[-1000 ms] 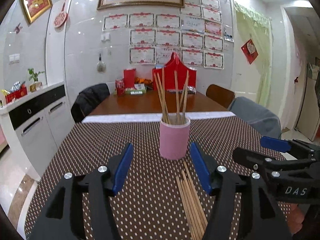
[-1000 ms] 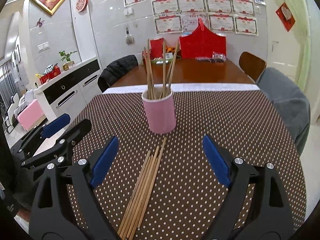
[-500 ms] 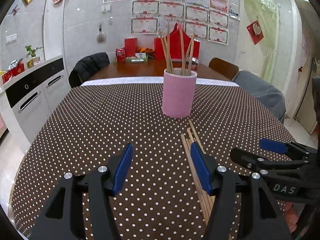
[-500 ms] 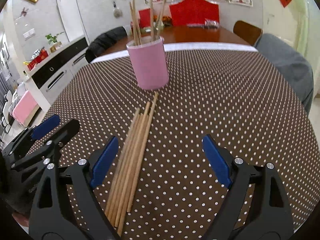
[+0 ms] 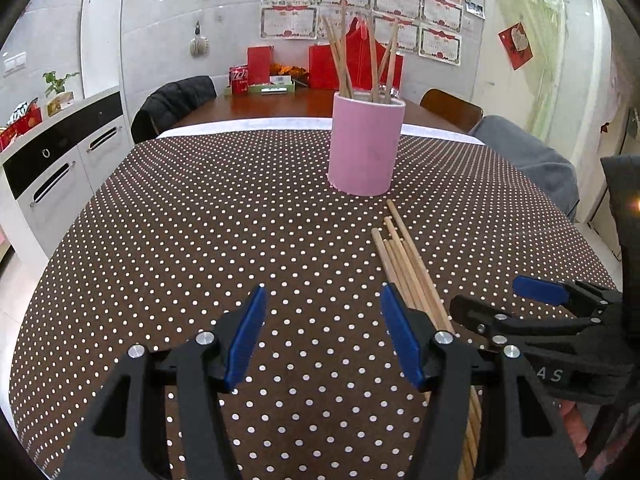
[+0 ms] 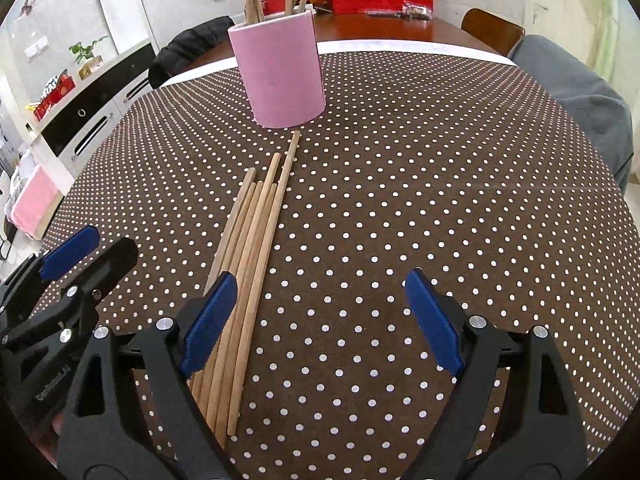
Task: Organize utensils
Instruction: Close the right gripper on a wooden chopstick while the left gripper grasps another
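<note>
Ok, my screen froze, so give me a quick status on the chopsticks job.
Both tongs open, empty: left, right. Loose chopsticks flat on tablecloth, short of pink cup. Nothing blocking.

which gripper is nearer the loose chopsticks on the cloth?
Right, narrowly. The right gripper has its left finger over the chopsticks. The left gripper sits just left of them, its right finger at their edge.
</note>
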Demonstrator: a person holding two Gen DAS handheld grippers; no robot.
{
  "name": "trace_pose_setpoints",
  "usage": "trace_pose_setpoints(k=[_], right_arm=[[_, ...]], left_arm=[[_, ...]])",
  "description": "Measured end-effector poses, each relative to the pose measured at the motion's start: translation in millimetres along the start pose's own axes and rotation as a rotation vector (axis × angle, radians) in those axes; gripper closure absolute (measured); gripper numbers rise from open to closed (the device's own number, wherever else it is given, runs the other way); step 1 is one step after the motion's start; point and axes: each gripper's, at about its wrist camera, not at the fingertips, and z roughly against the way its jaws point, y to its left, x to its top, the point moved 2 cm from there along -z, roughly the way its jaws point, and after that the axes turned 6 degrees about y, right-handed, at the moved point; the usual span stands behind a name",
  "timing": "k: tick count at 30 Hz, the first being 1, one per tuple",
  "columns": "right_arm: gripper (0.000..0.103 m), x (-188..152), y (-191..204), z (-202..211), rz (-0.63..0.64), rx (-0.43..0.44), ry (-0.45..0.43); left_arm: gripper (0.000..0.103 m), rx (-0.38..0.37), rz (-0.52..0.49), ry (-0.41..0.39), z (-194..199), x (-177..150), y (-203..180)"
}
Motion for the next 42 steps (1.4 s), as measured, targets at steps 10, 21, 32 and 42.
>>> trace_pose_setpoints(k=[10,21,32,42], right_arm=[[0.018,9.8,3.2,-17.9,0.014,-0.077,0.023],[0.018,27.8,13.6,-34.5,0.044,-0.173,0.019],[0.096,60.3,9.5,-47.7,0.007,-0.107,-0.012],[0.097,35.6,-10.6,-27.1,-0.036,0.028,-0.003]], left_arm=[[0.043,-0.022,-0.001,0.018,-6.7,-1.4,4.3],[0.043,-0.048,0.036,0.039,-19.7,3.5,9.6],[0.043,-0.058,0.041,0.054,-26.7,4.4,6.3],[0.043,-0.108,0.029,0.084,-30.0,7.1,-8.2]])
